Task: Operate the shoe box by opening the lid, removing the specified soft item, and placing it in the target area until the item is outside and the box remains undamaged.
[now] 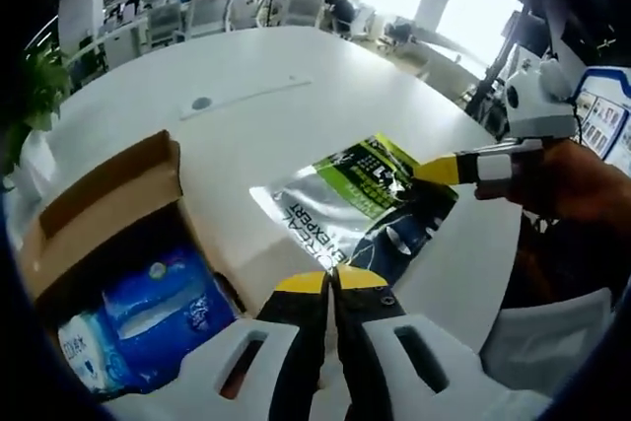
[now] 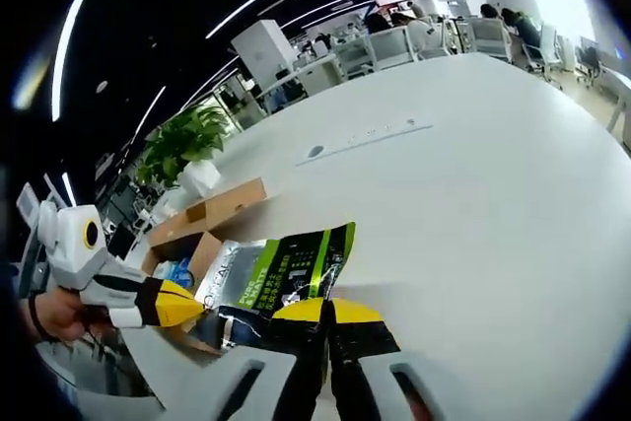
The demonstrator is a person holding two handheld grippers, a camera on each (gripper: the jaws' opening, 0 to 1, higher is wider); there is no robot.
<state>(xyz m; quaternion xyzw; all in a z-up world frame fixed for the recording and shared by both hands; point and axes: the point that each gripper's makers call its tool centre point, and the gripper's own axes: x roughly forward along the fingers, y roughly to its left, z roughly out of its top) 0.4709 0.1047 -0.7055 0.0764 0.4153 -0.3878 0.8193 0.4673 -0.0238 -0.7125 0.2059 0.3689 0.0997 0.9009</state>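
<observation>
Together, both tongs, left [image 1: 331, 279] and right [image 2: 328, 311], pinch closed on the silver-green pouch [image 1: 357, 194] beside the box [image 1: 104, 209].

My left gripper [image 1: 331, 281] rises from the bottom of the left gripper view with its two yellow-tipped jaws pressed together, no gap between them. My right gripper [image 1: 431, 171] reaches in from the right edge of that view, yellow tip leading, its white body running back to my right hand [image 1: 582, 179], which wraps around the handle.

In the right gripper view my right gripper [image 2: 327, 311] also has its jaws closed tight, tips meeting. My left gripper [image 2: 187, 310] comes in from the left (yellow tip first), with my left hand [image 2: 54, 315] gripping behind it.
</observation>
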